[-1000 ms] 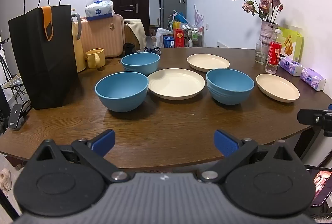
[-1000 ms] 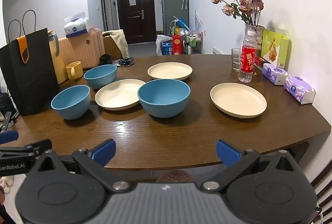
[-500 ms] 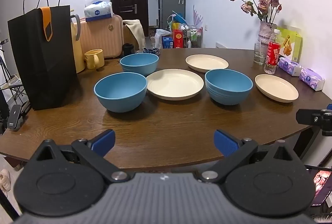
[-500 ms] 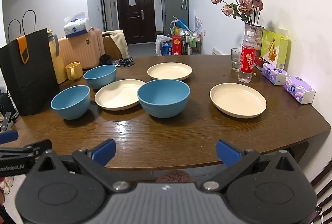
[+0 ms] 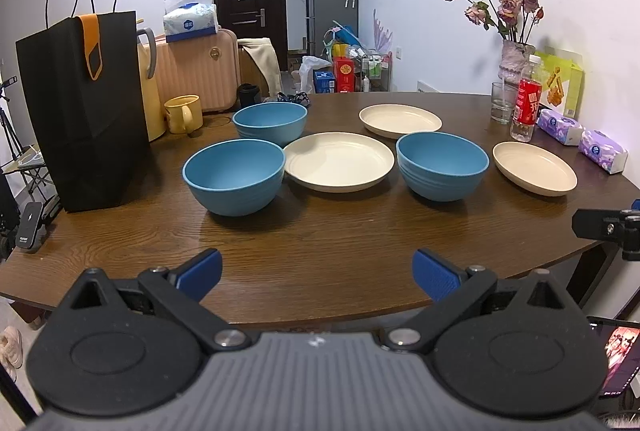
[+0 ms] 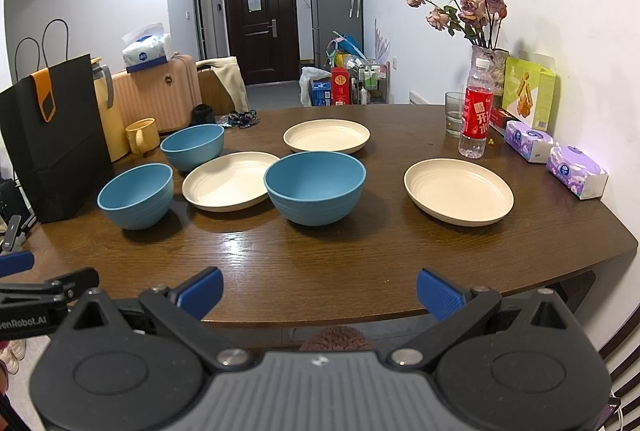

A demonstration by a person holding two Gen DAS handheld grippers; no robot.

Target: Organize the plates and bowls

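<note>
Three blue bowls and three cream plates sit on a dark wooden table (image 5: 320,251). In the left wrist view the near left bowl (image 5: 234,175), far bowl (image 5: 270,121) and right bowl (image 5: 442,167) surround the middle plate (image 5: 340,161); a far plate (image 5: 400,119) and a right plate (image 5: 534,167) lie beyond. My left gripper (image 5: 316,273) hangs open and empty over the front edge. The right wrist view shows the big bowl (image 6: 315,187), the right plate (image 6: 458,189) and my right gripper (image 6: 318,289), open and empty at the near edge.
A black paper bag (image 5: 84,111), a yellow jug and a yellow mug (image 5: 183,113) stand at the left. At the right are a vase of flowers (image 6: 486,65), a red-labelled bottle (image 6: 476,115), a glass (image 6: 454,113) and tissue packs (image 6: 576,171). A suitcase stands behind the table.
The left wrist view has shifted very slightly; the dishes appear marginally further left. Both grippers stay open and no dish has moved.
</note>
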